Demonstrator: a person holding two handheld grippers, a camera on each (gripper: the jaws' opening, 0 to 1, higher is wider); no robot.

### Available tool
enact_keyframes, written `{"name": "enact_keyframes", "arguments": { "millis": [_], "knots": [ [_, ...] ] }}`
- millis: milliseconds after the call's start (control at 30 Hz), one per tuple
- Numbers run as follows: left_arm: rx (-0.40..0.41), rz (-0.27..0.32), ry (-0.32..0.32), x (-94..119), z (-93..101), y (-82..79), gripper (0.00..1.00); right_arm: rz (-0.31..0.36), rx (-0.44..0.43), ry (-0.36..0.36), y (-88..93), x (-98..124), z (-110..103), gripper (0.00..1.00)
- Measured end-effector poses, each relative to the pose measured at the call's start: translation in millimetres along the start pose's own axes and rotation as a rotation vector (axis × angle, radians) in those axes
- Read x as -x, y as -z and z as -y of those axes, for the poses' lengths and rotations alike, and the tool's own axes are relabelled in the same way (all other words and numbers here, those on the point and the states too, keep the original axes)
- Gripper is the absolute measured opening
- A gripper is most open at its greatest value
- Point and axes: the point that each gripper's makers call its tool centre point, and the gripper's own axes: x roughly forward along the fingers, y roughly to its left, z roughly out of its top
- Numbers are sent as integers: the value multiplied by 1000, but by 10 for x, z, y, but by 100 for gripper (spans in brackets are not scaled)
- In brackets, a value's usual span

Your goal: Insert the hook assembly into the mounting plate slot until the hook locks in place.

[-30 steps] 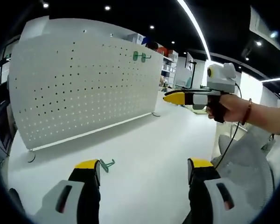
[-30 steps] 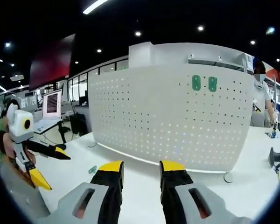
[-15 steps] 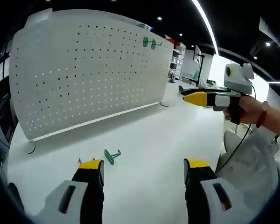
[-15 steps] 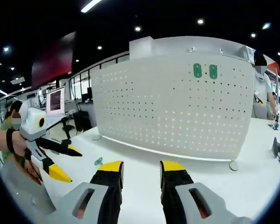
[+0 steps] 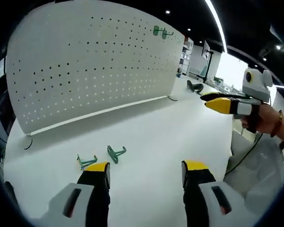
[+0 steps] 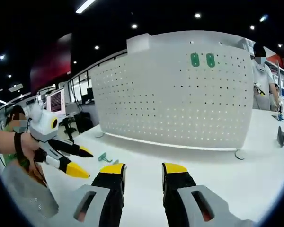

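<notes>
A white pegboard [image 5: 90, 71] stands upright on the white table [image 5: 156, 137], with two green hooks [image 5: 161, 32] mounted near its top corner; the same pegboard [image 6: 180, 99] and green hooks [image 6: 202, 60] face the right gripper view. Two loose green hooks lie on the table, one [image 5: 116, 152] just ahead of my left gripper [image 5: 144, 170] and another [image 5: 86, 161] beside its left jaw. The left gripper is open and empty. My right gripper [image 6: 143, 171] is open and empty above the table. The right gripper [image 5: 217, 100] enters the left gripper view at the right. The left gripper [image 6: 78, 161] appears at left, near a green hook [image 6: 104, 157].
A person [image 6: 265, 75] stands behind the pegboard's right end. A dark object [image 6: 283, 137] sits at the table's far right. Monitors and desks [image 6: 54, 101] stand at back left. A hand and wrist [image 5: 267, 124] hold the right gripper over the table's right edge.
Both cameras have moved closer to the table and pegboard. A second loose green hook has come into the left gripper view. Both grippers stay open.
</notes>
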Motion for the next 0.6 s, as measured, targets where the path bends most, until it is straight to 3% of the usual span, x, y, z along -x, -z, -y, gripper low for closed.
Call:
{"name": "enact_keyframes", "arguments": {
  "millis": [600],
  "knots": [
    [39,-45,-62,-223,-190,90,54,-28,-25,-33,146,-13,-58,31]
  ]
}}
